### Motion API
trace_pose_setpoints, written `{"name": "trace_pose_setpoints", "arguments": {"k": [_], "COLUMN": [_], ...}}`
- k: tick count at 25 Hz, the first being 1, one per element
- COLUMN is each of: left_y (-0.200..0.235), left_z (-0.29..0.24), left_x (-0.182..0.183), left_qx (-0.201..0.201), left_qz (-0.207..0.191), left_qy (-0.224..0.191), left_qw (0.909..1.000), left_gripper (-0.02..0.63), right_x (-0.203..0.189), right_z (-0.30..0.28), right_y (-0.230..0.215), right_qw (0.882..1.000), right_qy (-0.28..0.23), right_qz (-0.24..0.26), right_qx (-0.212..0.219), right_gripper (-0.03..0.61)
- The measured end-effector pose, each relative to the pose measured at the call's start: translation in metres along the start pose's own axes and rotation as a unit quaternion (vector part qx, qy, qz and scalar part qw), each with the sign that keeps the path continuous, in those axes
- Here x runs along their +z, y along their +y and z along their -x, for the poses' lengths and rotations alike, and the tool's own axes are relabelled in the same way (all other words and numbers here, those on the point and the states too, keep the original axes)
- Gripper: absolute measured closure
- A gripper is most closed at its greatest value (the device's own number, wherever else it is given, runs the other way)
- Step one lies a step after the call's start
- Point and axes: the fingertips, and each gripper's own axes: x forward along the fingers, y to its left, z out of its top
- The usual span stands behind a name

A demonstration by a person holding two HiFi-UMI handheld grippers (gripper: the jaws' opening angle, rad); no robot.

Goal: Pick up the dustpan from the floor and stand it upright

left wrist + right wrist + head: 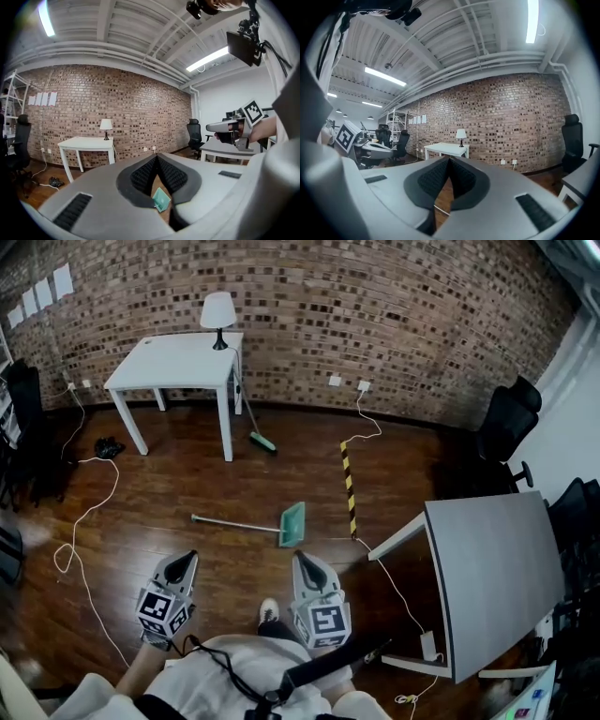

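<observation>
A dark wooden floor is covered with scattered things. A green dustpan is laid flat near the middle, its long handle stretched out to the left. Near its right side, a yellow-and-black striped strip is run along the boards. A white cable is trailed in loops across the left side, and a small black object is left beside a leg of the white table. A lamp is carried on that white tabletop, and a broom is propped against it, green head on the floor. A grey tabletop is seen at the right.
</observation>
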Motion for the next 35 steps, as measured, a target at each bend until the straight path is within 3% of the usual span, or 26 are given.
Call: {"name": "trace_pose_setpoints", "arguments": {"k": [7, 12, 26, 35], "left_y": [0.029, 0.056, 0.106, 0.147], "left_z": [-0.099, -0.122, -0.151, -0.154], "left_x": [0.045, 0.045, 0.059, 0.058], "left_qx": [0.003, 0.012, 0.017, -0.029], "left_qz": [-0.037, -0.034, -0.03, -0.029], "left_qy": [-0.018, 0.001, -0.003, -0.041], "left_qw": [0.9992, 0.9993, 0.9994, 0.9983], "left_gripper": [0.623, 0.623, 0.623, 0.58], "right_x": [0.016, 0.019, 0.033, 0.045], "right_z": [-0.074, -0.104, -0.147, -0.183], "right_y": [-0.094, -0.1, -0.1, -0.097], "right_qw": [0.999, 0.999, 0.999, 0.997], "right_qy": [0.028, 0.032, 0.022, 0.058], "right_qz": [0.009, 0.018, 0.012, 0.054], "right_qx": [-0.016, -0.018, -0.026, -0.02], "right_gripper": [0.592, 0.592, 0.592, 0.551]}}
